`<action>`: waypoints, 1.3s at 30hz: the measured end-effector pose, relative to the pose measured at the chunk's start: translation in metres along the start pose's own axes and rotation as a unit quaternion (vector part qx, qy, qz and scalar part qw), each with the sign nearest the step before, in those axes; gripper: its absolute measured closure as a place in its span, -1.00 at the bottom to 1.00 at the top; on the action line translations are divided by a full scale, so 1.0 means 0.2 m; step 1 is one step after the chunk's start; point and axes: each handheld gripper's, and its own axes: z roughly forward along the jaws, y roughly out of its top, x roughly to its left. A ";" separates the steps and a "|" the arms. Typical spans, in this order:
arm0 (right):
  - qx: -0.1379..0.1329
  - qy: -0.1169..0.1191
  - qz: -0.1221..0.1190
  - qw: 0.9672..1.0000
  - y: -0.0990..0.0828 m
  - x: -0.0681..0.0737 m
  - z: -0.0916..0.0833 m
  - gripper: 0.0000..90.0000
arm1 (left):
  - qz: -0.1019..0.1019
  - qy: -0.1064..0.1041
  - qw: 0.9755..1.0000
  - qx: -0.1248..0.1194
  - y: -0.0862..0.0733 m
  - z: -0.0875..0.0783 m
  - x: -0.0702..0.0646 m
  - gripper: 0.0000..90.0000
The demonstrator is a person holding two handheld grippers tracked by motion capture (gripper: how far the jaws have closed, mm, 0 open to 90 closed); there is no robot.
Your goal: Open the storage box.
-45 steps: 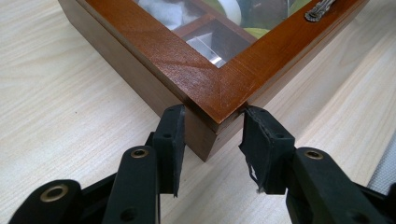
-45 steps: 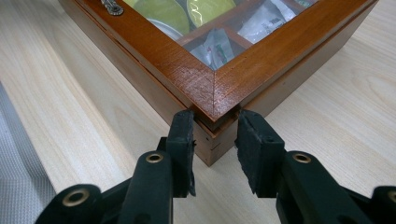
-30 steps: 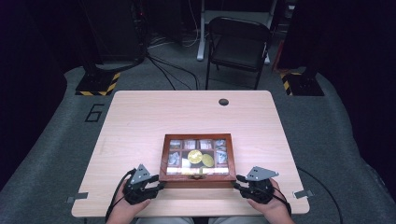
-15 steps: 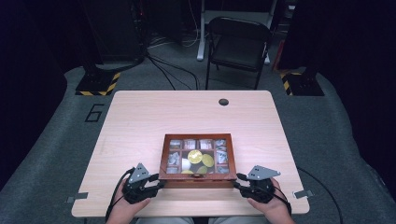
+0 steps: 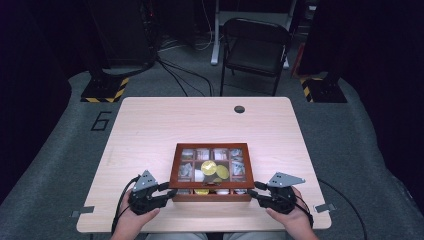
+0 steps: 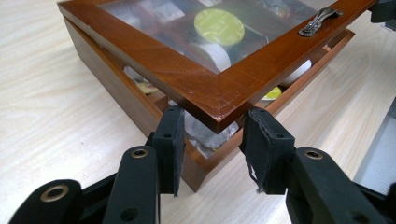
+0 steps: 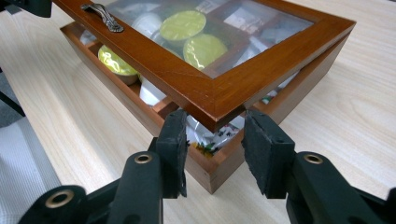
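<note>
The box (image 5: pixel 211 172) sits on the worktop (image 5: pixel 150 130) between both. The left hand-held gripper (image 6: pixel 212 140) and right hand-held gripper (image 7: pixel 215 140), jaws apart, straddle its lid (image 6: pixel 205 88) corners, likely to lift it evenly; the right's jaws just widened.

Wooden box (image 5: pixel 212 196), reddish-brown, rectangular, lying flat near the front edge of the desk (image 5: pixel 165 125), long side toward the person. Its hinged lid (image 6: pixel 205 88) is a wooden frame around a clear pane, raised slightly at the front so that a gap shows between lid and base; a small ornate metal handle (image 7: pixel 103 17) sits on the front rail of the lid. Inside, wooden dividers form compartments holding round yellow-topped capsules (image 7: pixel 182 25), white capsules (image 6: pixel 212 53) and pale wrapped packets (image 5: pixel 185 170), seen through the pane and the gap.
</note>
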 end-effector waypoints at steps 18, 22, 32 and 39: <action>-0.012 -0.005 -0.006 1.000 0.17 -0.03 -0.06 0.32 | 0.006 0.015 1.000 -0.019 0.16 -0.06 0.03 0.30; -0.015 -0.004 -0.004 1.000 0.19 -0.04 -0.07 0.31 | 0.006 0.017 1.000 -0.025 0.18 -0.07 0.04 0.29; -0.031 -0.018 -0.017 0.999 0.29 -0.05 -0.09 0.28 | 0.027 0.029 0.999 -0.037 0.27 -0.09 0.05 0.27; -0.037 -0.022 -0.022 0.999 0.34 -0.06 -0.10 0.28 | 0.031 0.030 0.998 -0.043 0.33 -0.09 0.07 0.27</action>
